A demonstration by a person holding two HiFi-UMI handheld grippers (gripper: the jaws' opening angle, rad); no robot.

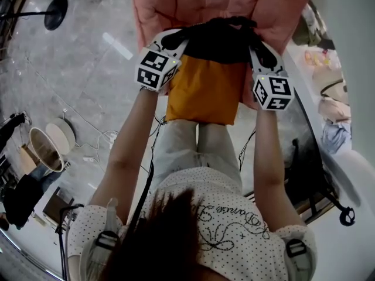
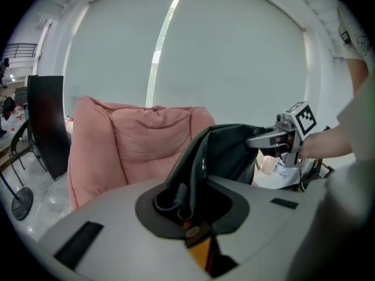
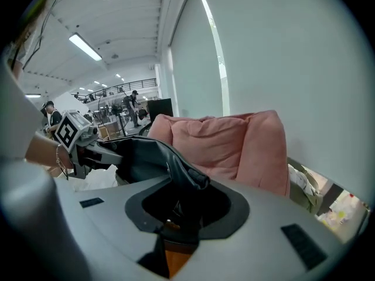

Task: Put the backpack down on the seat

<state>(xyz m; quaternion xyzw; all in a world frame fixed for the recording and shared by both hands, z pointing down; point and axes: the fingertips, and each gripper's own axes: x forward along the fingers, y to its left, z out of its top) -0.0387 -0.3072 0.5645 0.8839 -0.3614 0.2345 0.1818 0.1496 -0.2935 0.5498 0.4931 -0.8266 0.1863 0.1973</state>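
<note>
Two grippers are engaged, one in each of my hands. My left gripper [image 1: 174, 40] has its jaws drawn down to a narrow gap and clamped on the black upper fabric of the backpack [image 1: 205, 89]. The left gripper view shows a black fold and a thin cord running straight into the jaw opening, with orange fabric just below. My right gripper [image 1: 262, 50] is in the same condition. Its jaws are nearly together and grip a black fold at the opposite top corner, again with orange beneath.

Backpack position: suspended between the two grippers, black section uppermost, orange body hanging down. In the head view it hangs over my legs [image 1: 199, 151], at the front of the pink armchair [image 1: 176, 4]. Whether its base touches the seat cannot be determined. Both gripper views show the armchair's backrest upright beyond the backpack. A grey marbled floor [image 1: 88, 69] lies to my left.
</note>
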